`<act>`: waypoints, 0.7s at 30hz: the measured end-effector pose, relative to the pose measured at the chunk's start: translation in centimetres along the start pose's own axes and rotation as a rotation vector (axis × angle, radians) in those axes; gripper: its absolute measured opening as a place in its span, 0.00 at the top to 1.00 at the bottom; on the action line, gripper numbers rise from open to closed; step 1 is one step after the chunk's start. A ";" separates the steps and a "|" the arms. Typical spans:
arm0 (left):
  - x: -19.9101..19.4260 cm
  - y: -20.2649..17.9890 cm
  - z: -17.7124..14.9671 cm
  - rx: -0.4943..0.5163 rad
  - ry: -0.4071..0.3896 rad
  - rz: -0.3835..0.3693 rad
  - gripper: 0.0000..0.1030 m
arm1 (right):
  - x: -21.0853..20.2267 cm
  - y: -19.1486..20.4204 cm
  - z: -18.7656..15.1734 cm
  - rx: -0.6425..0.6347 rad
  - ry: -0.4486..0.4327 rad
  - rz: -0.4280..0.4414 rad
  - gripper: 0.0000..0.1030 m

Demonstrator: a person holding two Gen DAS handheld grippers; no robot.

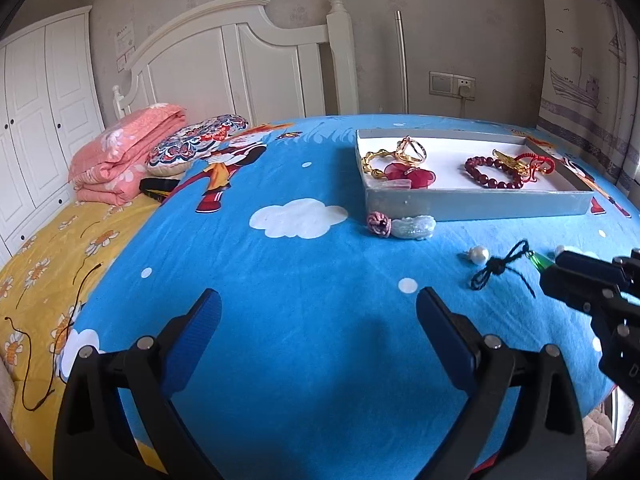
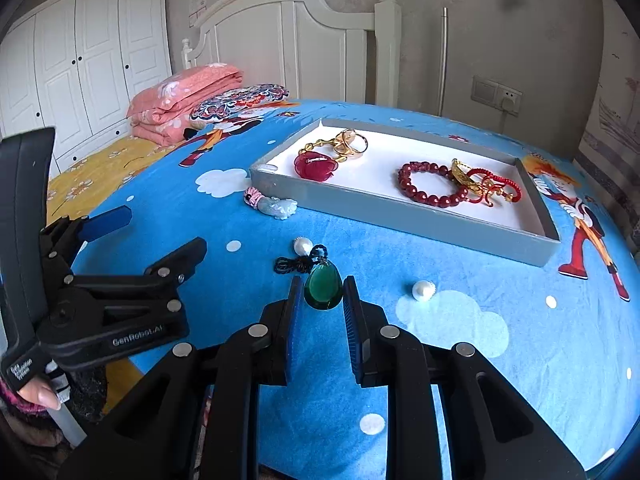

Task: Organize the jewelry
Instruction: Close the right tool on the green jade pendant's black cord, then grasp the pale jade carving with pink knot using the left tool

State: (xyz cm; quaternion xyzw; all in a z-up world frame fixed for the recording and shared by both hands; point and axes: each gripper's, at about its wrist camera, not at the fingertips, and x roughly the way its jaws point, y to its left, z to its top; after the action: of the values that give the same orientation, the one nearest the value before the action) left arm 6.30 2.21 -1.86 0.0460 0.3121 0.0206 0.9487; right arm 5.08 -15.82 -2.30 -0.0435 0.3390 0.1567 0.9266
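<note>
A grey tray point(image 2: 420, 216) with a white floor holds gold rings point(image 2: 352, 142), a red flower piece point(image 2: 316, 166), a dark red bead bracelet point(image 2: 430, 184) and a red cord bracelet point(image 2: 492, 188). My right gripper point(image 2: 322, 292) is shut on a green pendant point(image 2: 323, 287) with a black cord point(image 2: 296, 264), low over the blue cloth. My left gripper point(image 1: 318, 304) is open and empty; it also shows in the right wrist view point(image 2: 160, 232). Two pearls point(image 2: 303, 245) point(image 2: 423, 290) and a pale jade charm point(image 2: 276, 205) lie loose. The tray shows in the left wrist view point(image 1: 476, 202).
The blue cartoon cloth point(image 2: 480, 340) covers a bed. A folded pink quilt point(image 1: 120, 160) and a patterned pillow point(image 1: 196, 142) lie at the back left by the white headboard point(image 1: 256, 56). A yellow sheet point(image 1: 44, 276) shows on the left.
</note>
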 end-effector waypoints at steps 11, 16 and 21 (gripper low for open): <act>3.7 -4.1 3.9 -0.034 0.097 0.022 0.12 | -0.4 -2.4 -1.1 0.060 -0.010 0.030 0.80; 5.1 -4.8 4.8 -0.046 0.175 0.034 0.17 | -0.4 -2.8 -1.3 0.079 -0.016 0.055 0.80; 5.0 -5.9 5.7 -0.031 0.130 0.070 0.18 | -0.8 -3.0 -1.3 0.079 -0.032 0.070 0.80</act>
State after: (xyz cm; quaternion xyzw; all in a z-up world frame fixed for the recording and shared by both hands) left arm 13.79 -3.74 -0.80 0.0409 0.3709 0.0617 0.9257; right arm 4.64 -19.13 -2.88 0.0076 0.3316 0.1759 0.9268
